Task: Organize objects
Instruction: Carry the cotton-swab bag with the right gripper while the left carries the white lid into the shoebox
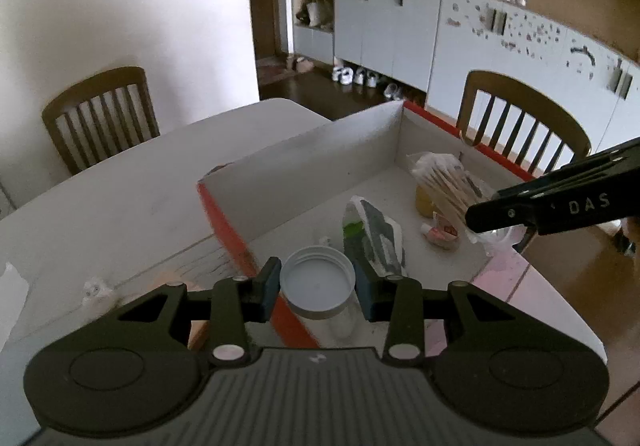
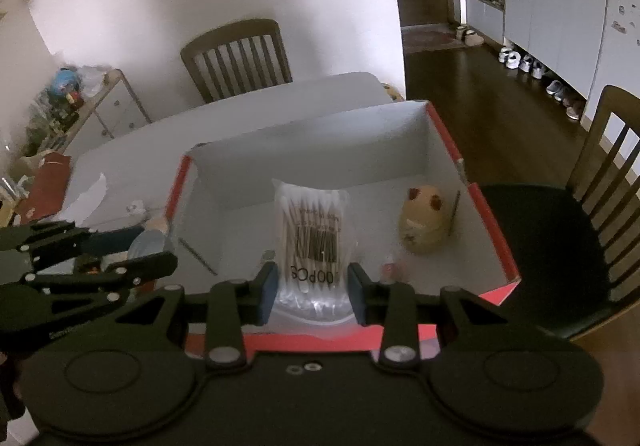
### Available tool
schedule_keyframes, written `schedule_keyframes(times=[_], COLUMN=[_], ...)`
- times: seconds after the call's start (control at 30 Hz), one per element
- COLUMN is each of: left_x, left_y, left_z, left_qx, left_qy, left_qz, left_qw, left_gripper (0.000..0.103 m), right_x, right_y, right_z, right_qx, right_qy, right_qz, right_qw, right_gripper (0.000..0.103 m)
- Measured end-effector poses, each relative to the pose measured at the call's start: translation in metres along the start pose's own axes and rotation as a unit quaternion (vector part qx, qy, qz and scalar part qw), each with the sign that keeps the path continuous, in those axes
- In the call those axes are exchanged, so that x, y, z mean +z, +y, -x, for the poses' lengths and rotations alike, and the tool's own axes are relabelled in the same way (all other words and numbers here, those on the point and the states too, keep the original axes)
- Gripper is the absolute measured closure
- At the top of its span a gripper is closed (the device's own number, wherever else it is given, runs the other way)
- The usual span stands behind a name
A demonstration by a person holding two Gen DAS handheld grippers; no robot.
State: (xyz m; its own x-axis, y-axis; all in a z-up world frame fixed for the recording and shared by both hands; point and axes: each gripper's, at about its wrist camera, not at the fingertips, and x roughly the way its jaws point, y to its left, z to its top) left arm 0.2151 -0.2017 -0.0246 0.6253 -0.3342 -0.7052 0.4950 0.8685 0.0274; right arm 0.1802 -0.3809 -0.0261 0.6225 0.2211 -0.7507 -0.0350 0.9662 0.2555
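Note:
My left gripper (image 1: 317, 286) is shut on a clear jar with a white screw lid (image 1: 316, 300), held over the near left rim of the red-edged cardboard box (image 1: 224, 218). My right gripper (image 2: 312, 286) is shut on a clear bag of cotton swabs (image 2: 312, 234), which hangs over the box (image 2: 492, 230) near its front rim. In the left wrist view the right gripper (image 1: 480, 212) reaches in from the right with the swab bag (image 1: 444, 178). The right wrist view shows the left gripper (image 2: 160, 250) and the jar (image 2: 148, 242) at the left.
Inside the box lie a green and grey packet (image 1: 374, 238), a small pink tube (image 1: 440, 232), a yellow round toy (image 2: 424, 222) and two thin sticks (image 2: 198, 256). The box stands on a white table (image 1: 120, 182) with wooden chairs (image 1: 100, 114) around it. Loose paper (image 2: 86, 198) lies at the left.

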Motion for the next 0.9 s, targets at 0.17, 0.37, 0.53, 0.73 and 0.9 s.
schedule_keyframes(times=[0.17, 0.37, 0.53, 0.73, 0.9], left_x=[0.017, 0.034, 0.040, 0.038, 0.033], left_y=[-0.009, -0.014, -0.013, -0.013, -0.015], left_z=[-0.030, -0.068, -0.099, -0.125, -0.137], left_qx=[0.014, 0.025, 0.027, 0.027, 0.010], left_qy=[0.022, 0.058, 0.101, 0.141, 0.167], left_qz=[-0.010, -0.021, -0.013, 0.005, 0.017], left_qw=[0.9996, 0.9978, 0.9945, 0.9896, 0.9857], left_gripper=[0.065, 0.065, 0.065, 0.065, 0.065], right_x=[0.006, 0.010, 0.010, 0.010, 0.009], right_y=[-0.015, -0.025, -0.030, -0.035, -0.033], right_z=[-0.014, -0.032, -0.049, -0.071, -0.083], right_qx=[-0.008, -0.013, -0.017, -0.025, -0.036], right_qy=[0.010, 0.026, 0.050, 0.083, 0.103], right_qz=[0.005, 0.007, 0.013, 0.018, 0.030], right_qw=[1.000, 1.000, 0.999, 0.996, 0.994], right_gripper=[0.067, 0.067, 0.067, 0.067, 0.066])
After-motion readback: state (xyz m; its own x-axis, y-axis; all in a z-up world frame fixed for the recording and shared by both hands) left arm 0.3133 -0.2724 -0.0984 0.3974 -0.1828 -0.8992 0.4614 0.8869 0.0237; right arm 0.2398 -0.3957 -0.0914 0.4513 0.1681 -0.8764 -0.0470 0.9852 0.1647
